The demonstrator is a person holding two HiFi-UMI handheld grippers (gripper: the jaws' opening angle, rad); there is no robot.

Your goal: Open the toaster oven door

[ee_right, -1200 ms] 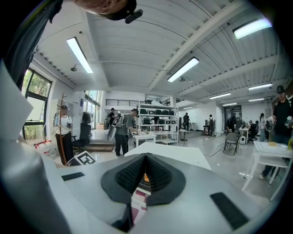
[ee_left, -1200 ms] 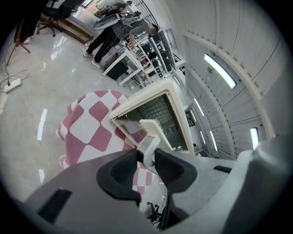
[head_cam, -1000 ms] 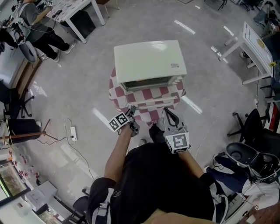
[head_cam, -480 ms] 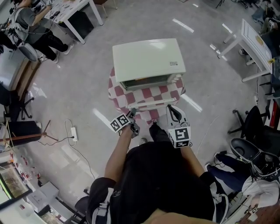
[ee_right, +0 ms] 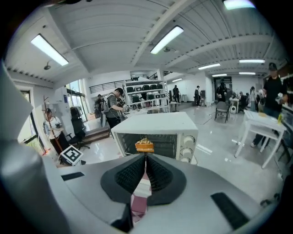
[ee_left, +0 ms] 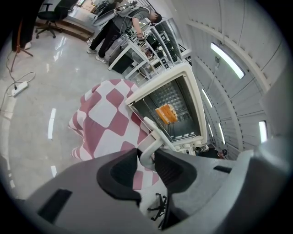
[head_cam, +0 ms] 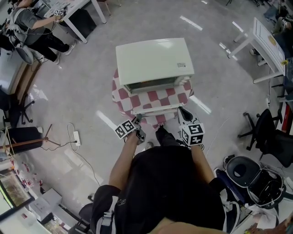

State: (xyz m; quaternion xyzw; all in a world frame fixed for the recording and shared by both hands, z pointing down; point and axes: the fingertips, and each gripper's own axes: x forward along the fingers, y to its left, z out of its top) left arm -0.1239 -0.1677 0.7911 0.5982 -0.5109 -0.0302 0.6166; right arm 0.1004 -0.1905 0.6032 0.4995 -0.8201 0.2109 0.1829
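Observation:
A cream toaster oven [head_cam: 153, 61] stands on a small table under a red-and-white checked cloth [head_cam: 151, 98]. Its door [head_cam: 155, 109] hangs open toward me. My left gripper [head_cam: 138, 119] is at the door's left end, and in the left gripper view its jaws [ee_left: 147, 157] are closed round the white door handle [ee_left: 153, 135]. An orange piece of food [ee_left: 165, 114] sits on the rack inside. My right gripper [head_cam: 183, 112] is beside the door's right end, touching nothing. Its jaws [ee_right: 145, 160] are shut and empty, pointing at the oven front [ee_right: 155, 132].
White tables stand at the far left [head_cam: 78, 13] and far right [head_cam: 268, 43]. A power strip and cable [head_cam: 75, 137] lie on the floor to the left. Office chairs [head_cam: 270, 137] and bags crowd the right side. People stand in the background [ee_right: 112, 107].
My right gripper has moved to the right and closer to the table's front edge, and its marker cube has turned. The left gripper stays on the handle.

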